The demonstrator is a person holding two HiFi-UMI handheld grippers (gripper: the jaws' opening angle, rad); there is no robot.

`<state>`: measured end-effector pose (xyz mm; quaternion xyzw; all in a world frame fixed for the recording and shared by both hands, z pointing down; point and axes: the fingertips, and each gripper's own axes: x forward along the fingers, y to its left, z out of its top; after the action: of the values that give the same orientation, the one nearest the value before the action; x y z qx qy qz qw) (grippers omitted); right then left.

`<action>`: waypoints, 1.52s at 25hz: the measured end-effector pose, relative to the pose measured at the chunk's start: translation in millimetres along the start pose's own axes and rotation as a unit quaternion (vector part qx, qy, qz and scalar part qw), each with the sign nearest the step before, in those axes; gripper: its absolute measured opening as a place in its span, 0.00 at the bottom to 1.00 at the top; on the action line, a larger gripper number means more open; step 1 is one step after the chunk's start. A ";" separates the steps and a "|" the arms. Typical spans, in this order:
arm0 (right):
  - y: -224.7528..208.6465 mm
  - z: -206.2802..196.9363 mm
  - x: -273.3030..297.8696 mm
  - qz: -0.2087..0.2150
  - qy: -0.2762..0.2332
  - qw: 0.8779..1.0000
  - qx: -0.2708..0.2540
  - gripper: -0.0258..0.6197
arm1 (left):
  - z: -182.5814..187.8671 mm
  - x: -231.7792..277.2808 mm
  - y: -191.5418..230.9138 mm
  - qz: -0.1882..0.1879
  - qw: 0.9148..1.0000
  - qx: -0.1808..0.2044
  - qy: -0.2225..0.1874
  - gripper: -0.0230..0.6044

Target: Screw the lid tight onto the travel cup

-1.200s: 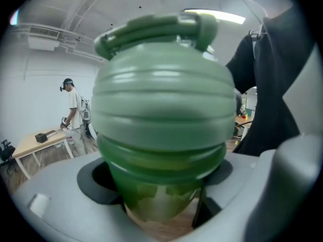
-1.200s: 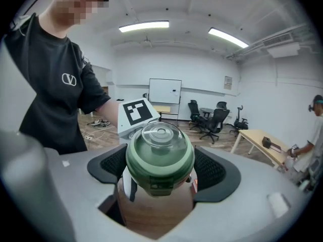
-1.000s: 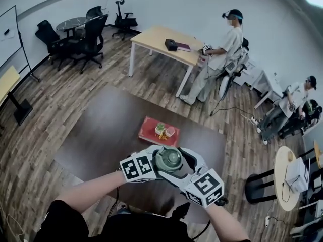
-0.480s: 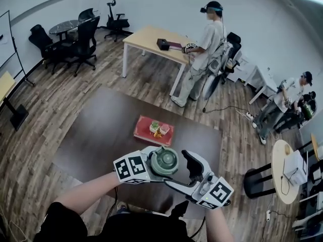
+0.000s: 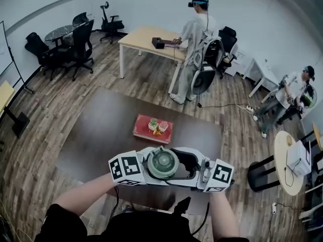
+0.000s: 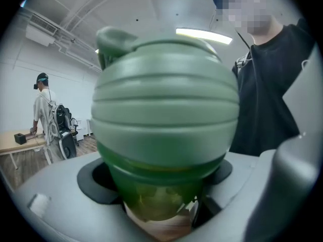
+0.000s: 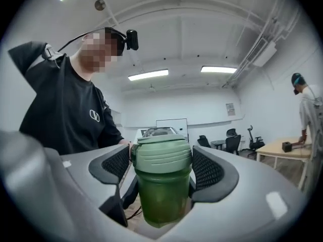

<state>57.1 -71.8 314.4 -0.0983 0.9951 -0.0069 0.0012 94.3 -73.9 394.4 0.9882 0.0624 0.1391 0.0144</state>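
Head view looks down on a wood floor with our dark brown table in the middle of it. Beyond it stands a light wooden table, with 1 person on their feet at its right end. A 2nd person sits at the far right. On the dark table lies a red tray carrying a few small colourful items that we cannot identify.

Nearer to us, above the table's near edge, our 2 tools meet around the travel cup, which stands upright and off the table, in front of our chest.

The left gripper comes in from the left. In its own view the 2 dark pads sit on either side of the translucent green body, just under the lid, and they hold the cup there at a fairly wide setting.

The right gripper comes in from the right, and its jaws have just been closing. In its own view the lid, a ribbed pale green cap, stands between its 2 textured pads, which lie against the lid's sides. The lid sits on top of the cup, with a small flip tab at its upper edge.
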 end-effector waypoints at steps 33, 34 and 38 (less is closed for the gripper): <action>-0.5 -39.7 2.3 0.107 0.117 0.987 0.005 0.66 | -39.5 9.2 -10.7 -0.034 0.996 -0.041 0.074 0.71; -3.0 -40.6 3.7 0.092 0.106 0.990 0.010 0.65 | -41.2 8.0 -7.1 -0.028 0.996 -0.042 0.074 0.71; -11.1 -42.9 9.4 -0.027 0.044 0.999 0.012 0.64 | -49.9 2.6 6.7 0.002 0.996 -0.038 0.081 0.71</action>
<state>49.9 -83.9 357.5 -0.1252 0.9910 -0.0237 -0.0419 83.7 -79.6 443.4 0.9727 0.0558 0.2205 0.0466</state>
